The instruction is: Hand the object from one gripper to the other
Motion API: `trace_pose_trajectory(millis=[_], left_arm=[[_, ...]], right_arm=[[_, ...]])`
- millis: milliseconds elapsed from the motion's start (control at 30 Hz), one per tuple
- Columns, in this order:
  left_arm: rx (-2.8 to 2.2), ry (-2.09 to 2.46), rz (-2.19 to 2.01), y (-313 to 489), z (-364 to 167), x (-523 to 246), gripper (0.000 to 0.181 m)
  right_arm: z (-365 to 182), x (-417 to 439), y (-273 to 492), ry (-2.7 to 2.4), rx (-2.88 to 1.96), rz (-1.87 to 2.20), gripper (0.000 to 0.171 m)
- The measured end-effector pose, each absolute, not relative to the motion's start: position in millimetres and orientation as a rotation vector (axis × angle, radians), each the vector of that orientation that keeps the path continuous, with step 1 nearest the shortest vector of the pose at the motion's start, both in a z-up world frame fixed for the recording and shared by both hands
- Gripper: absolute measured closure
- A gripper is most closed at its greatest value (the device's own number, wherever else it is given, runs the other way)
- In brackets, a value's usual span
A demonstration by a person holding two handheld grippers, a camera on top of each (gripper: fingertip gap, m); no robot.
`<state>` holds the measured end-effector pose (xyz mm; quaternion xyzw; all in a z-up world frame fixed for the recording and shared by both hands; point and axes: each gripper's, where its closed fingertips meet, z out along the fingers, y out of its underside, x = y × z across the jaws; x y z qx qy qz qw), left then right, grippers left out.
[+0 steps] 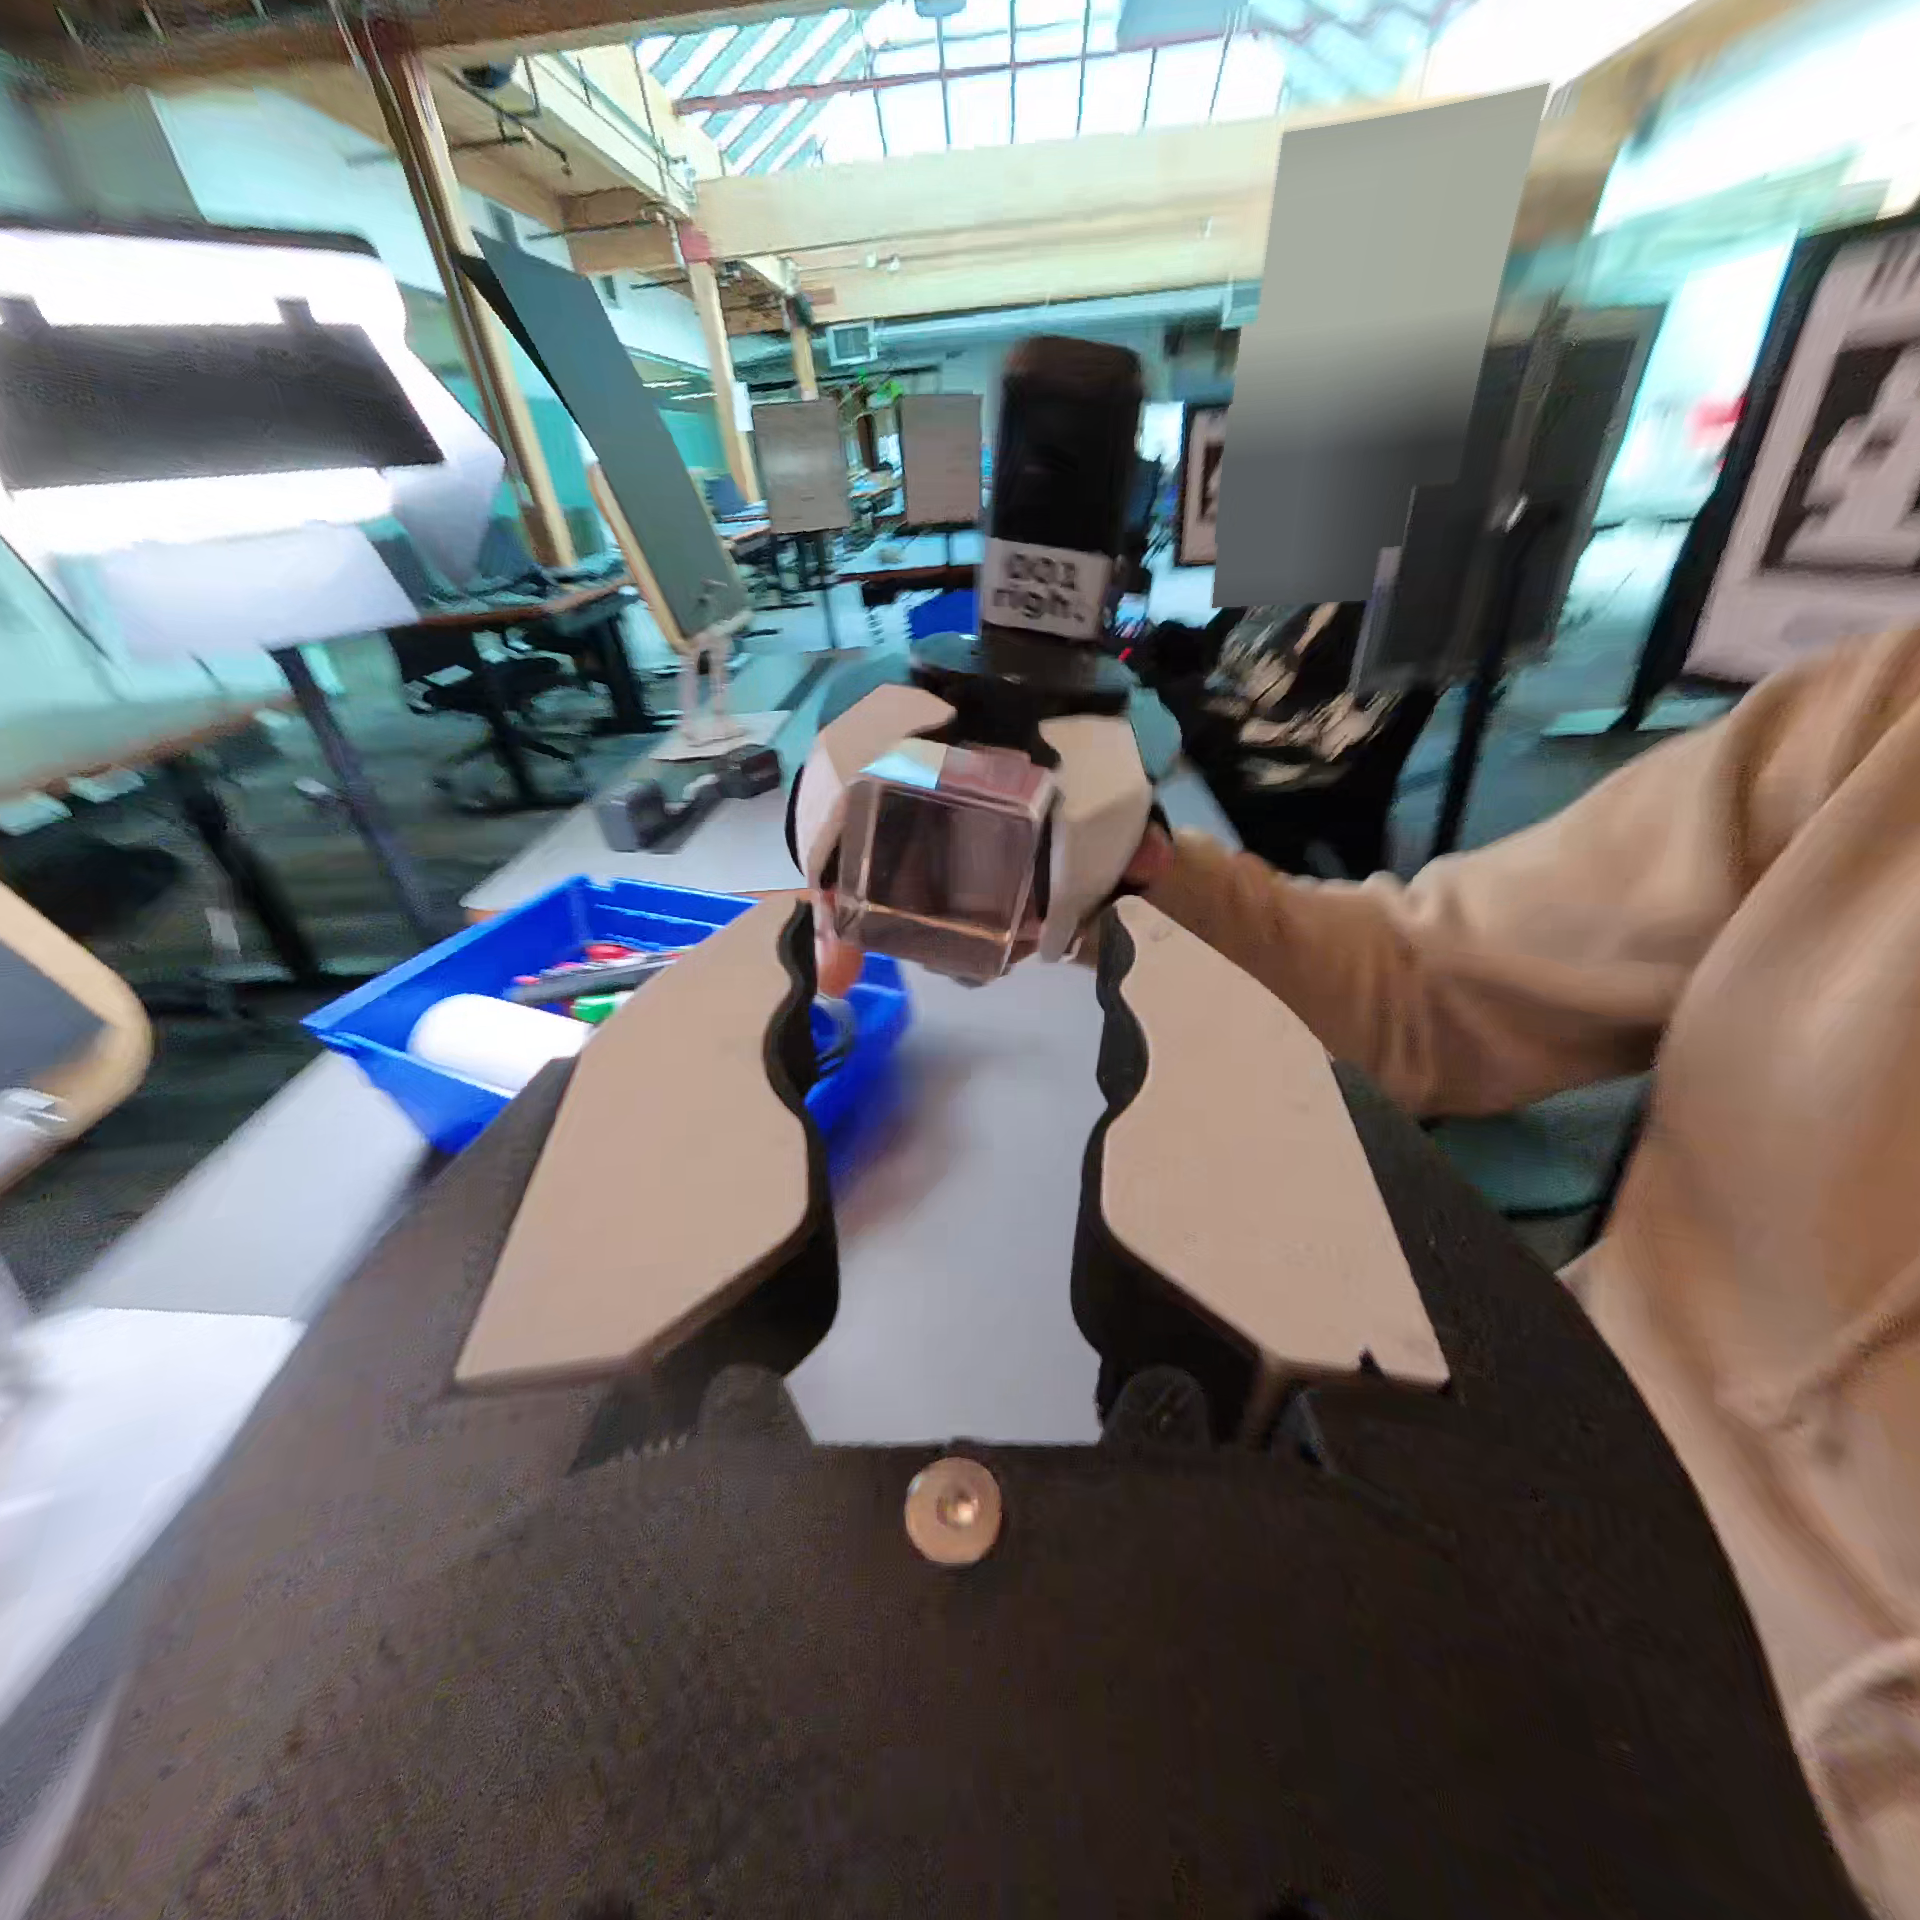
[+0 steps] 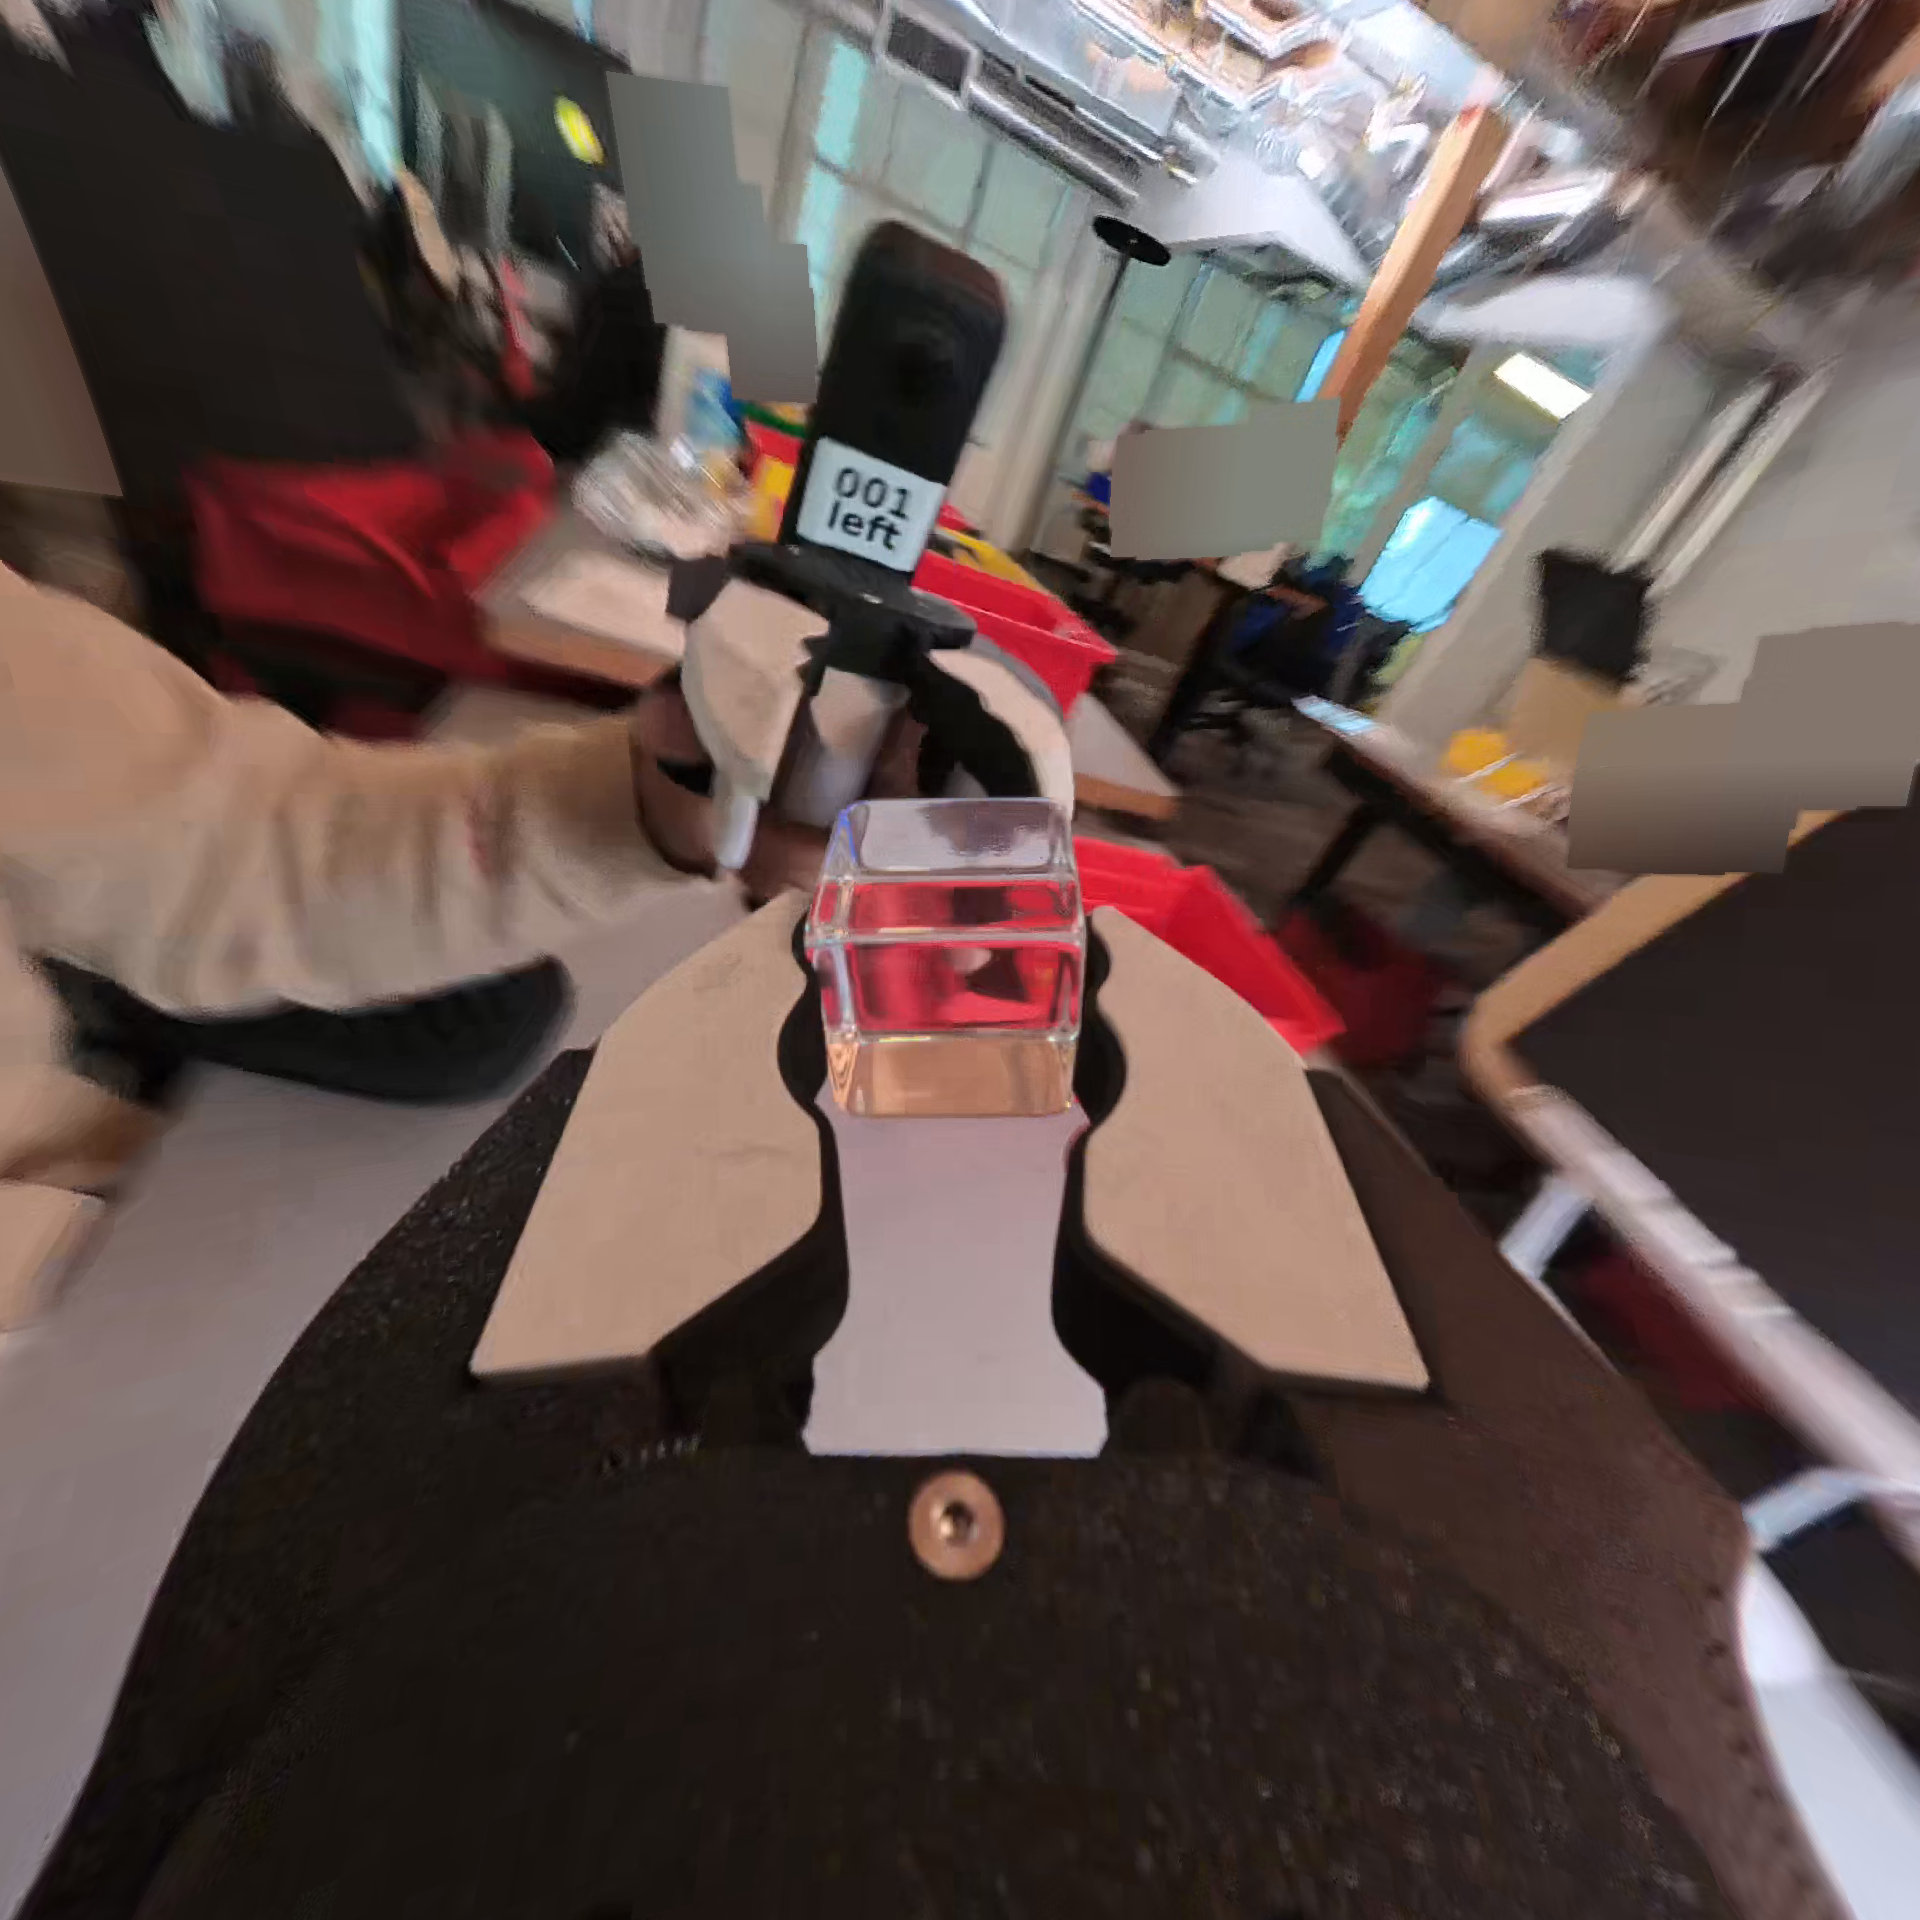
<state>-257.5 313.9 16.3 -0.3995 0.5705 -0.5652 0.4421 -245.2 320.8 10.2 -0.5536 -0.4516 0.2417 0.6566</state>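
Observation:
A clear glass-like cube (image 2: pixel 948 961) sits clamped between the fingertips of my right gripper (image 2: pixel 948 940), held above the table. In the left wrist view the same cube (image 1: pixel 940 868) shows in the right gripper (image 1: pixel 940 831), which faces my left gripper head-on. My left gripper (image 1: pixel 951 940) is open and empty, its tips just below and in front of the cube, apart from it. In the right wrist view the left gripper (image 2: pixel 831 769) is open behind the cube.
A blue bin (image 1: pixel 457 1049) with markers and a white object stands on the grey table (image 1: pixel 966 1226) at left. Red bins (image 2: pixel 1205 935) lie beyond the right gripper. A person's beige sleeve (image 1: pixel 1621 987) reaches in from the right. Desks and boards fill the background.

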Motion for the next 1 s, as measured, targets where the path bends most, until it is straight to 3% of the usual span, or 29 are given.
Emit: trace_pose_trajectory(millis=[233,400,533,667,800,1000], left_arm=[[-0.848,1.545,-0.807,318.5,-7.9,-247.6,0.121],[-0.782,1.579,-0.534,329.3,-18.1,-245.9,0.119],[-0.735,1.638,-0.530,322.6,-26.9,-245.5,0.131],[-0.844,1.574,-0.727,326.6,-19.1,-243.3,0.132],[-1.059,1.522,-1.209,325.6,-12.8,-247.4,0.132],[-1.335,1.585,-1.735,304.0,-26.4,-246.8,0.134]], right_arm=[[-6.5,-267.2,319.6,-0.789,-1.547,1.401,0.127],[-14.5,-279.0,317.8,-0.715,-1.592,1.659,0.126],[-19.9,-285.9,315.6,-0.730,-1.615,1.675,0.127],[-7.4,-273.5,328.5,-0.710,-1.539,1.466,0.124],[19.2,-243.9,322.0,-0.883,-1.264,0.864,0.118],[-13.4,-260.5,312.7,-1.273,-1.124,0.121,0.120]])
